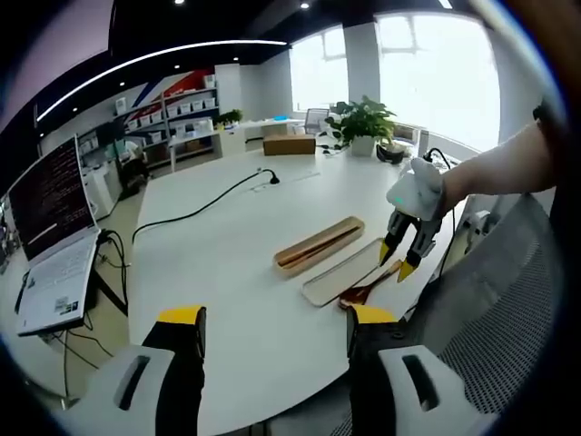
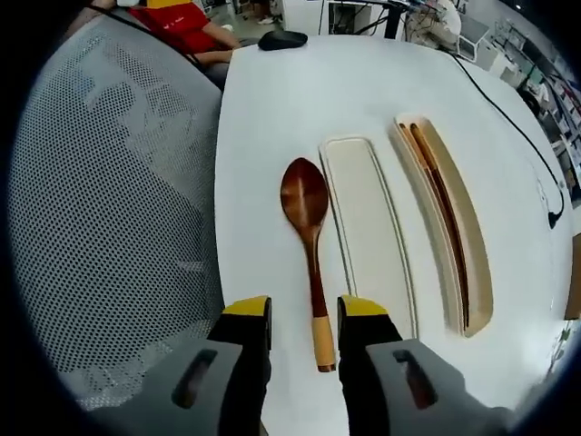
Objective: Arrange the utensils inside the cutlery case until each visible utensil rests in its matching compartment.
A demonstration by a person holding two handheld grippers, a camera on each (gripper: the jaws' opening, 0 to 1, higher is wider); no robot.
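The right gripper (image 2: 304, 313) hangs above the tabletop (image 2: 272, 109), its jaws spread and straddling the pale end of the wooden spoon's (image 2: 309, 245) handle without closing on it. In the left gripper view this same gripper (image 1: 406, 256) reaches in from the right on a bare forearm (image 1: 504, 168), tips pointing down at the spoon (image 1: 363, 292). The left gripper (image 1: 272, 322) is held back near the tabletop's edge, jaws spread and holding nothing.

The left gripper view takes in the room: a laptop (image 1: 50, 227), a black cable (image 1: 195, 211), a potted plant (image 1: 363, 123). The right gripper view gives the close look: the spoon lies flat on the tabletop just beside the lid (image 2: 368, 227), bowl pointing away from the gripper, handle toward it. The lid and the case (image 2: 472, 245) lie alongside, roughly parallel to the spoon. Chopsticks (image 2: 440, 204) rest lengthwise inside the case. A mesh chair back (image 2: 109, 200) stands at the tabletop's edge.
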